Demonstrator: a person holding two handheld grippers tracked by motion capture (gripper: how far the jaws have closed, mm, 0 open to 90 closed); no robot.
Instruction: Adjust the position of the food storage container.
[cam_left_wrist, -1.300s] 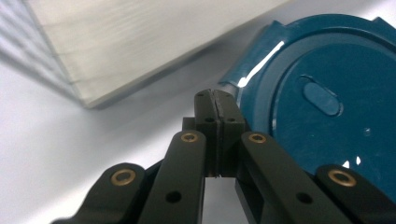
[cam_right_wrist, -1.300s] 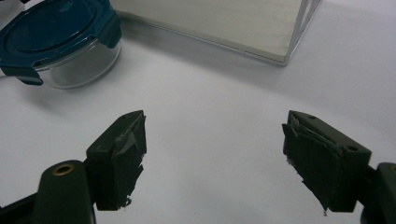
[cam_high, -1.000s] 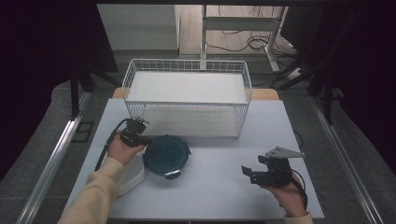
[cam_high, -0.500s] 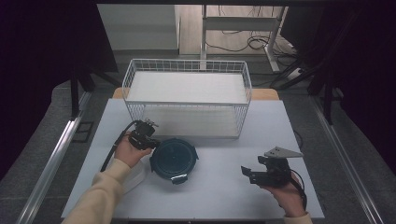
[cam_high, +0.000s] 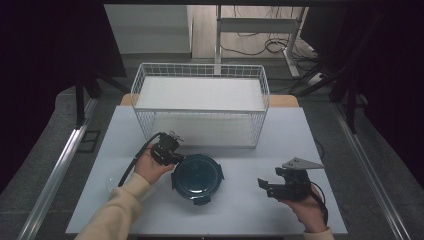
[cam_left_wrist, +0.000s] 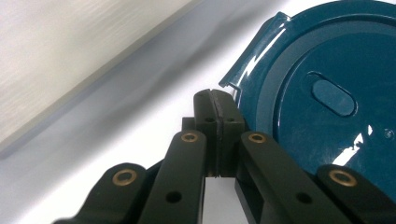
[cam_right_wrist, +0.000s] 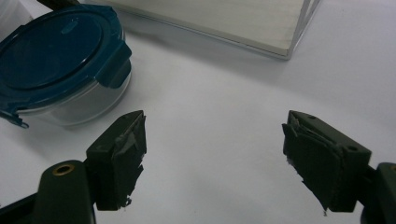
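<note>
I'm nudging the round teal-lidded container (cam_high: 197, 177), mid-worktop near the wire basket (cam_high: 200, 107), with my left tongs (cam_high: 172, 159) pressed fully together, gripping nothing. Best pushing low and steady against its rim. Right tongs (cam_high: 264, 186) are waiting wide apart, empty. The container's contents are hard to make out.

1 round container w/ blue lid (cam_high: 197, 176), 1 wire basket (cam_high: 200, 107), 2 claws: left (cam_high: 172, 161), right (cam_high: 265, 186).
</note>
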